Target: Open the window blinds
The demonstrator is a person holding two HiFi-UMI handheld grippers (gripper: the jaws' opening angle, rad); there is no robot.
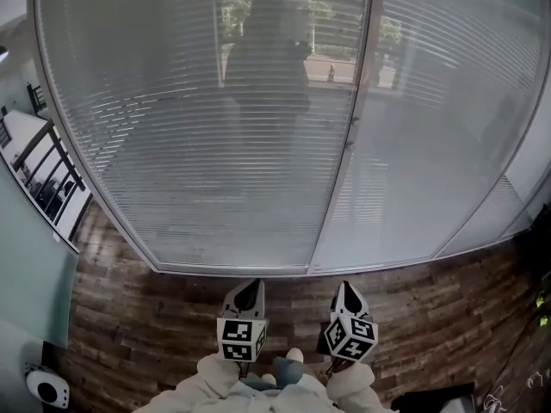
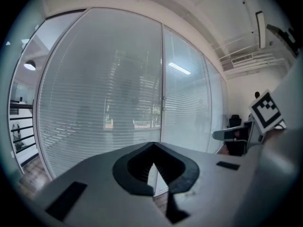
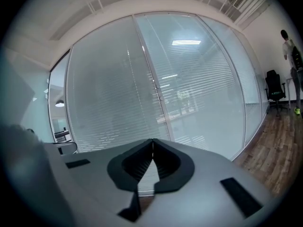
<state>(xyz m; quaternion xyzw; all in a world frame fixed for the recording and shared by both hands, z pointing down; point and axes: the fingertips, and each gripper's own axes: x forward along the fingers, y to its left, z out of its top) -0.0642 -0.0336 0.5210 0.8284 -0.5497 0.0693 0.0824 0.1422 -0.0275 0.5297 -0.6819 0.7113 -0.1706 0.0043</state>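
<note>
Head view, window blinds (image 1: 207, 127) hanging upright, slats (image 1: 172, 205) running horizontal

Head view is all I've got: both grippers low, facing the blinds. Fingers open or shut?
Observer: Left gripper fingers are shut, nothing between them.
Operator: Right one?
Observer: Right gripper is shut too, and empty.
Operator: Anyone nearby?
Observer: A person stands far off to the right, near a black chair.
</note>
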